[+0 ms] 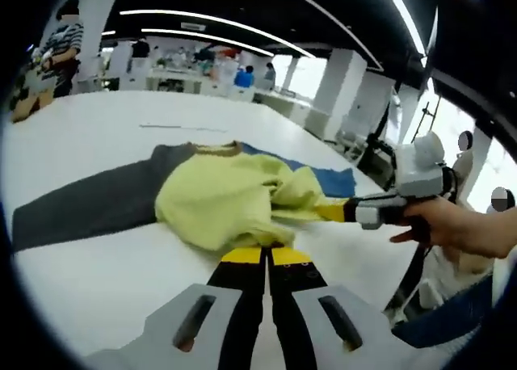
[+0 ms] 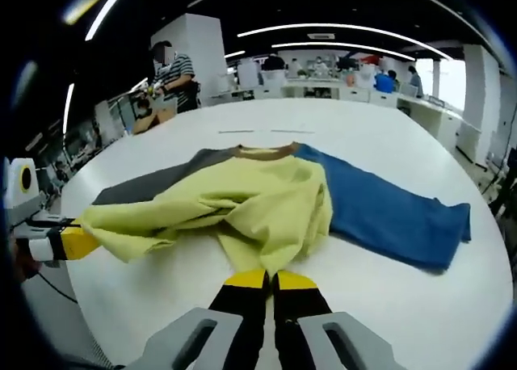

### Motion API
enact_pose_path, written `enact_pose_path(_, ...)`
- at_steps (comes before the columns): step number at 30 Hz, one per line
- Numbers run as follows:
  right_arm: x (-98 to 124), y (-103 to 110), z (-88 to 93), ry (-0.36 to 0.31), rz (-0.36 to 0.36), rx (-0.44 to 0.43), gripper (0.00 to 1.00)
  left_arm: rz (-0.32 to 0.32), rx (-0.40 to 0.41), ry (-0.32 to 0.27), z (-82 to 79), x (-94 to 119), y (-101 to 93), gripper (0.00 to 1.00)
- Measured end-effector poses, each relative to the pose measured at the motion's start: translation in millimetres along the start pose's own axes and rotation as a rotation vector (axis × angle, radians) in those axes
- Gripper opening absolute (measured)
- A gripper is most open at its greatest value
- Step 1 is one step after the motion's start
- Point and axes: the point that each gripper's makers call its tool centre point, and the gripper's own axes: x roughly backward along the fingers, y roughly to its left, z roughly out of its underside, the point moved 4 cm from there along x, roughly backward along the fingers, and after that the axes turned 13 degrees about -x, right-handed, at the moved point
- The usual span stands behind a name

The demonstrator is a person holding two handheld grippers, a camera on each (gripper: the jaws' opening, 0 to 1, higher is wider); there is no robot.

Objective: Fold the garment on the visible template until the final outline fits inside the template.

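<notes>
Both views bright and evenly lit. Light comes from long ceiling strip lights [image 1: 202, 18] overhead, plus daylight from windows [image 2: 452, 79] at the far side, blown out to white. White bench [image 1: 97, 128] reflects a lot, near clipping in the left gripper view, little surface detail. Shadows soft and faint, thin ones under the garment [image 2: 266, 200] edges. Heavy fisheye: strip lights and bench edges bow hard toward the rim. Centre reasonably sharp; background people and furniture soft, possibly slight motion blur. Own jaws at the bottom a bit soft.
</notes>
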Motion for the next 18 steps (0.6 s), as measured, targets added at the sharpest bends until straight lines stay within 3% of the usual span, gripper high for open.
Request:
enact_pose_path(8, 15.0, 7.1, -5.2, 0.005, -0.051, 0.012, 0.0, -0.008, 0.036, 0.004, -1.2, 18.1, 4.8, 0.0)
enact_pose_path(11, 16.2, 8.2, -4.4, 0.011, -0.061, 0.014, 0.0, -0.029, 0.051, 0.063, 10.7, 18.8, 4.5, 0.0)
enact_pose_path(18, 16.4, 8.0, -2.8, 0.022, -0.067, 0.009, 0.0, -0.035, 0.126, 0.12, 31.4, 16.9, -12.0, 0.0)
